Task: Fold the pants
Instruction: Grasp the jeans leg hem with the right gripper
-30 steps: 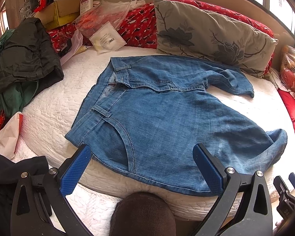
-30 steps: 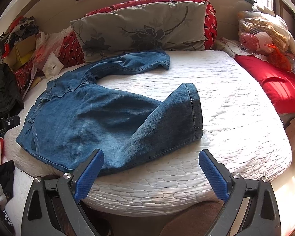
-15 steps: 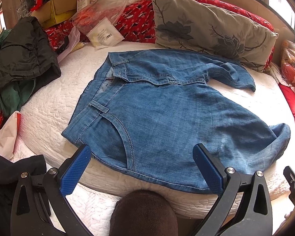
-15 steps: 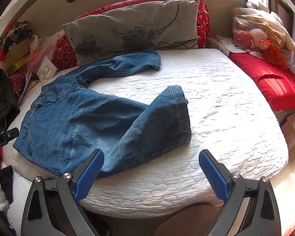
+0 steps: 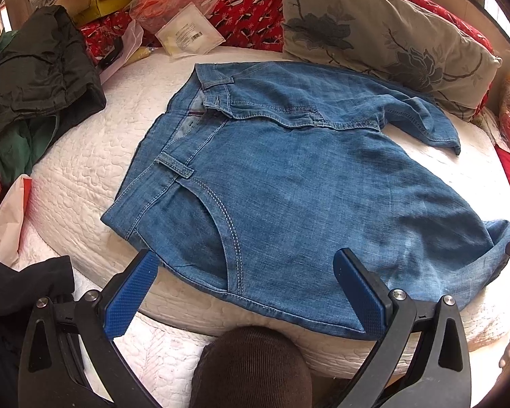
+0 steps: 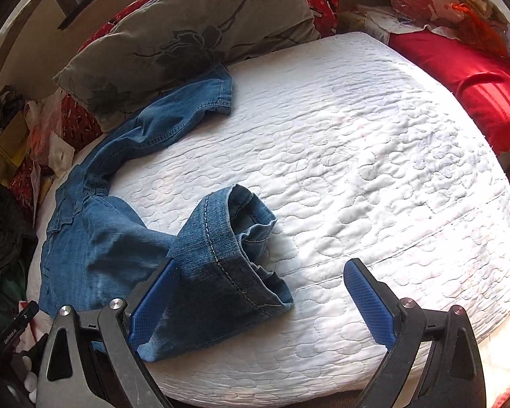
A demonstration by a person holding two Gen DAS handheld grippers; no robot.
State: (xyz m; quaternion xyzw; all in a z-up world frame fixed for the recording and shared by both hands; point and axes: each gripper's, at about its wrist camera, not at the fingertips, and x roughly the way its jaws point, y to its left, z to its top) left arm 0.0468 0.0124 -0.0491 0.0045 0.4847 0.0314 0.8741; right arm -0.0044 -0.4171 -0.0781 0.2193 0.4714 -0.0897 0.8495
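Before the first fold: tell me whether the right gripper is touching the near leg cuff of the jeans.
Cannot tell. In the right wrist view the right gripper is open, and the near leg cuff overlaps its left jaw, so neither contact nor a gap shows plainly.

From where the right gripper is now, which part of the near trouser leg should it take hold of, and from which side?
Grip the stitched hem cuff of the jeans, coming from the near mattress edge. That cuff lies crumpled and lifted off the mattress, so a finger could likely slip under it. The right gripper is open, its left finger beside the cuff already. The left gripper hangs open near the waist side.
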